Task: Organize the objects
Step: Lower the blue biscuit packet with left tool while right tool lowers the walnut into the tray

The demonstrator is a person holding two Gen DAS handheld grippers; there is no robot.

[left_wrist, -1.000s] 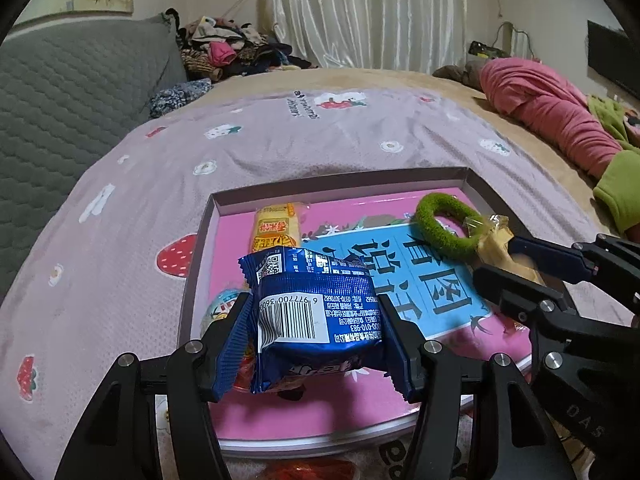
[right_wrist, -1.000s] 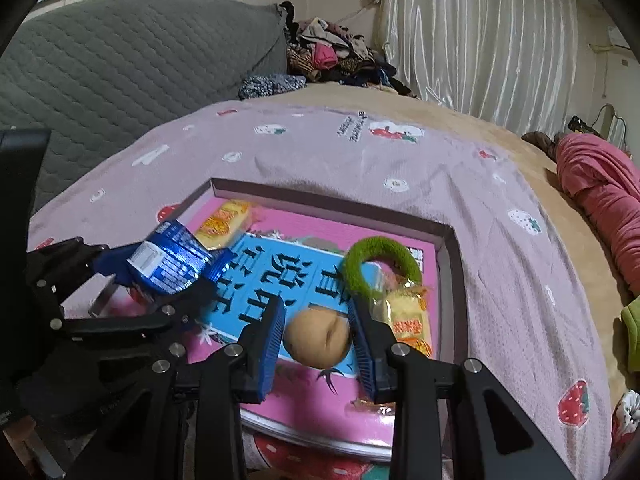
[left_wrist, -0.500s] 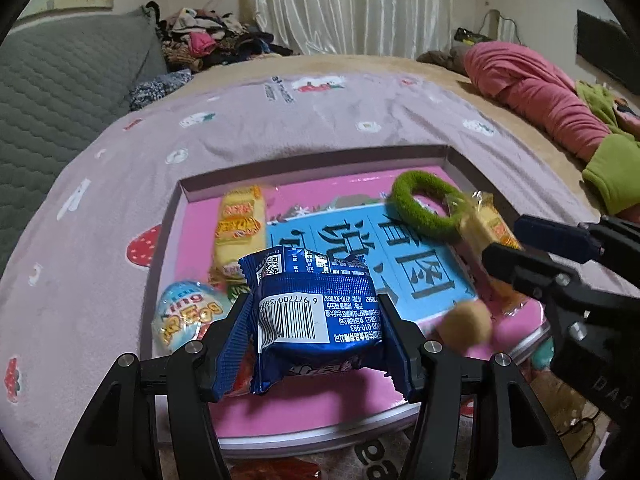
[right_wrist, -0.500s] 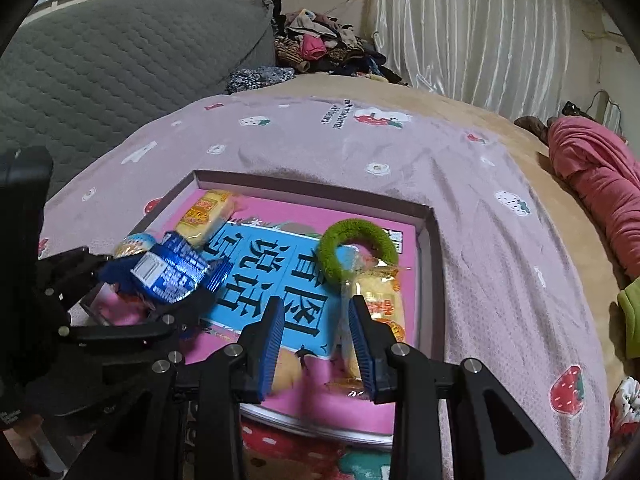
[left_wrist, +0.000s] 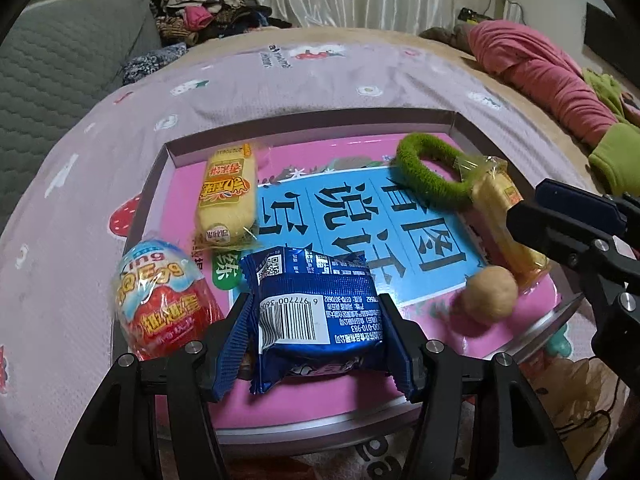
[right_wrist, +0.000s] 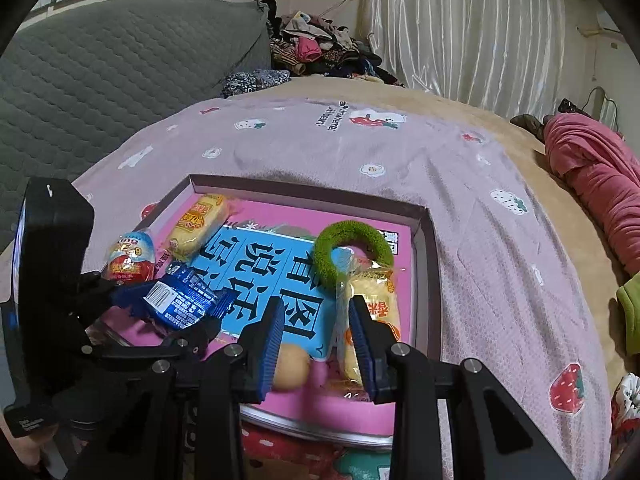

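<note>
My left gripper [left_wrist: 314, 308] is shut on a blue snack packet [left_wrist: 316, 316], barcode up, low over the near edge of the pink tray [left_wrist: 312, 120]. In the tray lie a wrapped yellow cake [left_wrist: 228, 200], a red and blue egg-shaped sweet [left_wrist: 160, 300], a green fuzzy ring [left_wrist: 428, 186], a second yellow cake [left_wrist: 500, 216] and a tan ball [left_wrist: 488, 294]. My right gripper [right_wrist: 316, 308] hovers over the tray's near right part, its jaws a little apart with nothing between them. The ball [right_wrist: 292, 368] lies below its left finger. The second cake [right_wrist: 376, 292] sits under its right finger.
The tray rests on a lilac bed cover [right_wrist: 320, 148] printed with strawberries. A grey quilted headboard [right_wrist: 120, 80] rises at the left, a pile of clothes [right_wrist: 316, 48] lies at the back, and pink clothing [left_wrist: 540, 68] is bunched at the right. Printed fabric lies in front of the tray.
My left gripper has sunk toward the tray with the blue packet. The tan ball, seen between my right fingers a second ago, now lies on the tray below them.
</note>
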